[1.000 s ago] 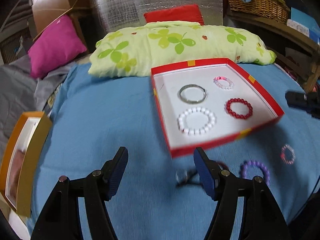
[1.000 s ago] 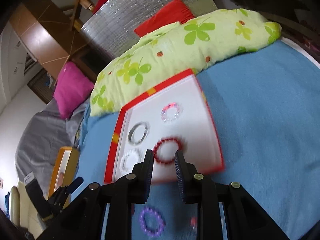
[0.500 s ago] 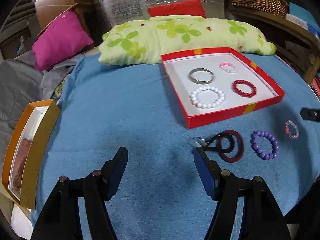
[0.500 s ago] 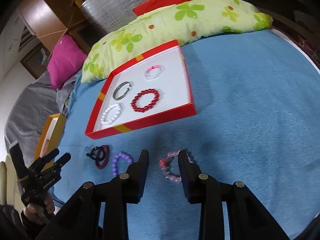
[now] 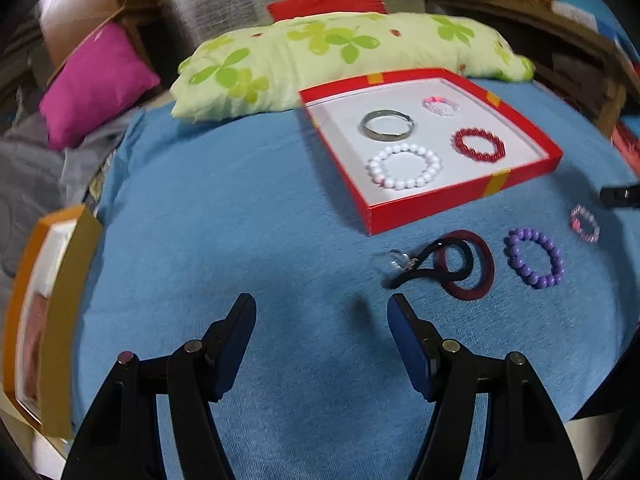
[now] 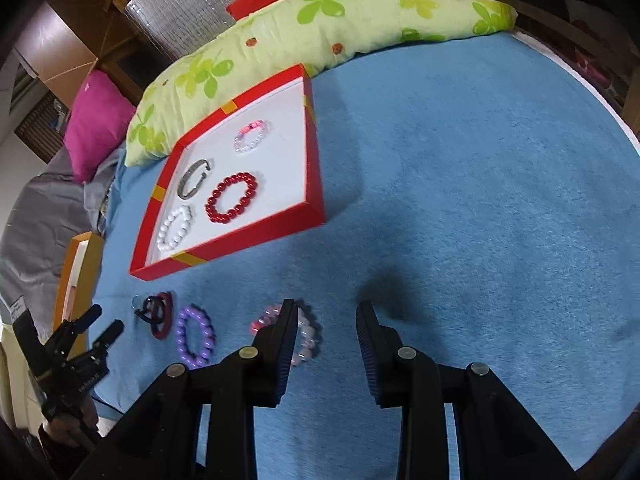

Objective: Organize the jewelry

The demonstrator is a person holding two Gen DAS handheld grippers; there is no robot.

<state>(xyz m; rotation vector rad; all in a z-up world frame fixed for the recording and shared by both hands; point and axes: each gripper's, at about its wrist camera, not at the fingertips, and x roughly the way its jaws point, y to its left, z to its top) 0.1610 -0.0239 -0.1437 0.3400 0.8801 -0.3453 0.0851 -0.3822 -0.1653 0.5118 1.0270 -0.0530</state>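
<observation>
A red box [image 5: 460, 204] [image 6: 256, 240] with a white floor lies on the blue cloth. It holds a silver bangle [image 5: 386, 125], a white bead bracelet [image 5: 404, 166], a red bead bracelet [image 5: 478, 145] and a small pink bracelet [image 5: 440, 105]. In front of it on the cloth lie a dark red ring with a black cord [image 5: 464, 266] [image 6: 158, 314], a purple bead bracelet [image 5: 534, 258] [image 6: 194, 336] and a pink bead bracelet [image 5: 585, 224] [image 6: 306, 332]. My left gripper [image 5: 320, 320] is open and empty, near the cord. My right gripper [image 6: 326, 322] is open, its left finger over the pink bracelet.
A green flowered pillow [image 5: 340, 52] lies behind the box, a magenta cushion [image 5: 96, 80] at the left. An orange box [image 5: 48, 312] stands at the cloth's left edge. The right gripper's tip [image 5: 620, 194] shows at the right edge of the left wrist view.
Both grippers have pulled back from the red box. The right gripper has opened wider and come down over the pink bracelet. The loose jewelry has come into view.
</observation>
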